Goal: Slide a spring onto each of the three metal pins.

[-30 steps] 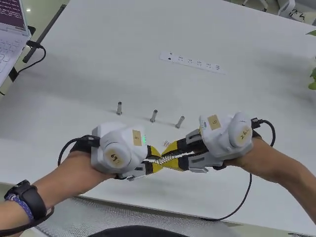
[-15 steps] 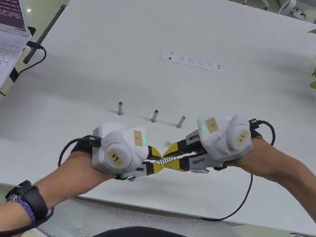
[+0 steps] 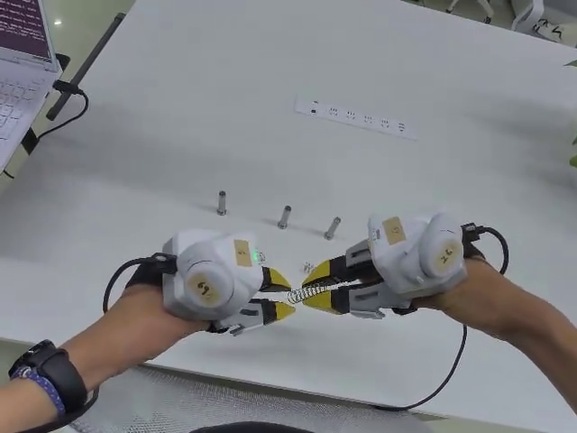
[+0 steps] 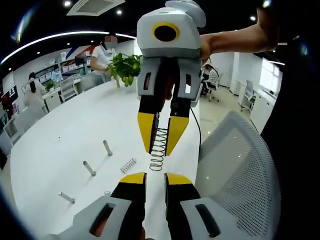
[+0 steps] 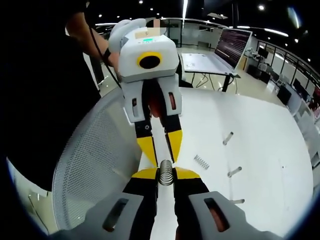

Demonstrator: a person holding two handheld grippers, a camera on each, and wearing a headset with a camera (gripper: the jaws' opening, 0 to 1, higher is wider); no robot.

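The white tabletop (image 3: 180,108) is brightly and evenly lit in the head view; only short, soft shadows are cast by the metal pins (image 3: 284,216). In both gripper views ceiling lights (image 5: 184,10) are seen, and lines are bent strongly toward the edges.

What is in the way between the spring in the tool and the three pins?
Nothing visible blocks it. The right tool holds the spring; bare table with one loose spring lies before the pins.
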